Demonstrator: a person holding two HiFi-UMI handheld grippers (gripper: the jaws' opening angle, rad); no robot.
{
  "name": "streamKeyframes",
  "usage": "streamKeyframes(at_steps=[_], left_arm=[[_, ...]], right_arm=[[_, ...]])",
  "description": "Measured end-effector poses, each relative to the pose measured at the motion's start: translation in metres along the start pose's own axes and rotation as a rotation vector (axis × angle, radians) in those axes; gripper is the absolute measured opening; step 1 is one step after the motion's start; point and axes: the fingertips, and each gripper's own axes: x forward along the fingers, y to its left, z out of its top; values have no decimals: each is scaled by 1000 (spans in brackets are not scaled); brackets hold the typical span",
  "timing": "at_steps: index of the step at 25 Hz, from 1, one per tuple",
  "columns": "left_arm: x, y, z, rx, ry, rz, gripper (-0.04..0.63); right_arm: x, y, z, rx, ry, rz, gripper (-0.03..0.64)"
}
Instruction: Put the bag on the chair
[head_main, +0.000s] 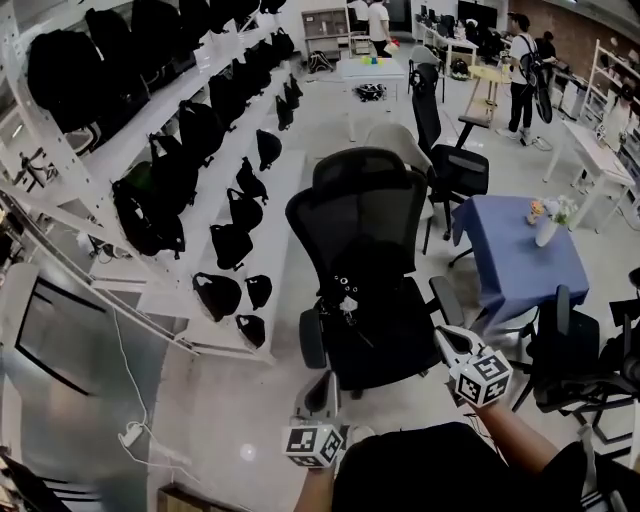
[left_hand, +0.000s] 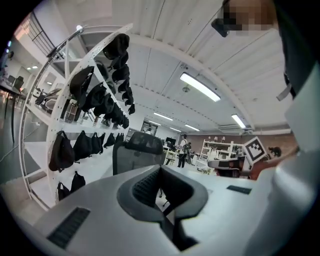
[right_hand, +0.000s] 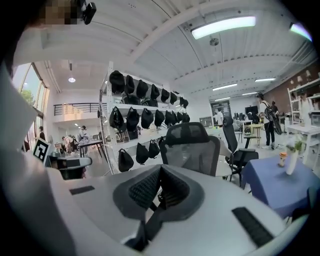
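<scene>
The left hand-held gripper (head_main: 324, 388) and the right hand-held gripper (head_main: 447, 342) are pressed closed on nothing, at six o'clock from the mesh-backed chair (head_main: 362, 225). A black lump (head_main: 368, 322) on its padded seat may be the bag, but black on black I cannot tell. Similar bags (head_main: 148, 212) hang on the white rack (head_main: 275, 200) at nine o'clock. They look like soft, floppy fabric, probably light and best gripped by the top strap.
</scene>
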Motion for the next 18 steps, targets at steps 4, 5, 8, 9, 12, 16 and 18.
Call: streamKeyframes(at_steps=[4,5,8,9,12,16,18], left_arm=[[9,-7,3,40,19,44,8],[12,-15,4,64,22,41,8],[24,-46,8,119,15,12,8],[28,-56,9,114,10,7,8],[37,-78,6,97,8,17,8],[44,-97,1,86,11,30,8],[45,-104,-1,66,10,37,8]], right_arm=[[-19,-28,9,12,-28,-47,0],[-23,-36,9,15,-28,-61,0],[-40,-54,17,-3,-47,-73,0],[-46,-58,21,-17,-58,-69,-2],[-61,-66,27,-41,-72,-54,0],[-77,-74,26,-41,-58,-43,-1],[-84,-78,24,-47,-56,-37,0]])
